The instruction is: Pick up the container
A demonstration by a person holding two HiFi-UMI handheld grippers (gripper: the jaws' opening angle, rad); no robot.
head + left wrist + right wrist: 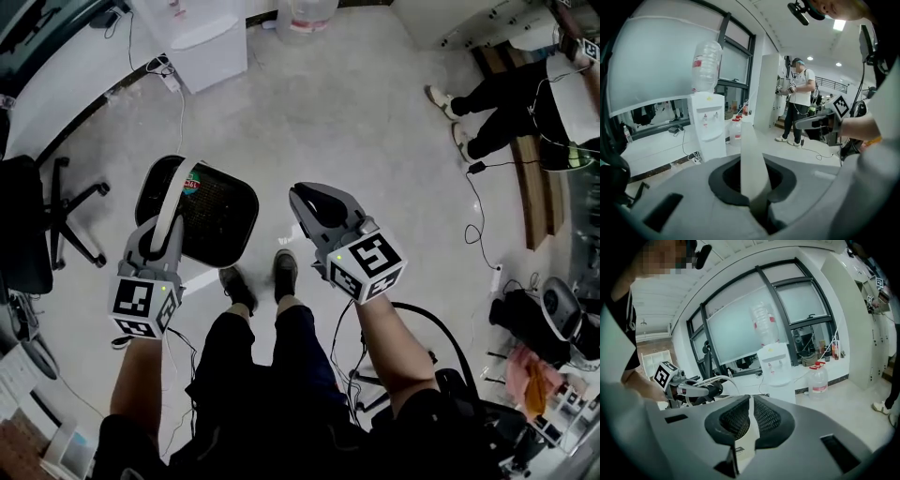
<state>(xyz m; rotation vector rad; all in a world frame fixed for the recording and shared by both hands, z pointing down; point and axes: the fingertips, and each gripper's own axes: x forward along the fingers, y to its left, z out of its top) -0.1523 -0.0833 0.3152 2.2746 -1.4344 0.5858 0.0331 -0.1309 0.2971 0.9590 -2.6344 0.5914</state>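
Observation:
A black mesh container (208, 217) with a white arched handle (178, 192) hangs above the floor at the left of the head view. My left gripper (172, 217) is shut on that handle; in the left gripper view the white handle (752, 161) stands pinched between the jaws. To the right of the container, apart from it, my right gripper (302, 199) is shut with nothing in it. Only a thin slit shows between its mesh-faced pads (765, 416). The right gripper view also shows the left gripper (688, 390) with the container (708, 391).
A water dispenser (202, 37) and a large water bottle (305, 14) stand ahead on the floor. An office chair (37, 225) is at the left. Another person (525, 94) sits at the far right, with cables (473, 216) trailing nearby. My shoes (262, 277) are below the grippers.

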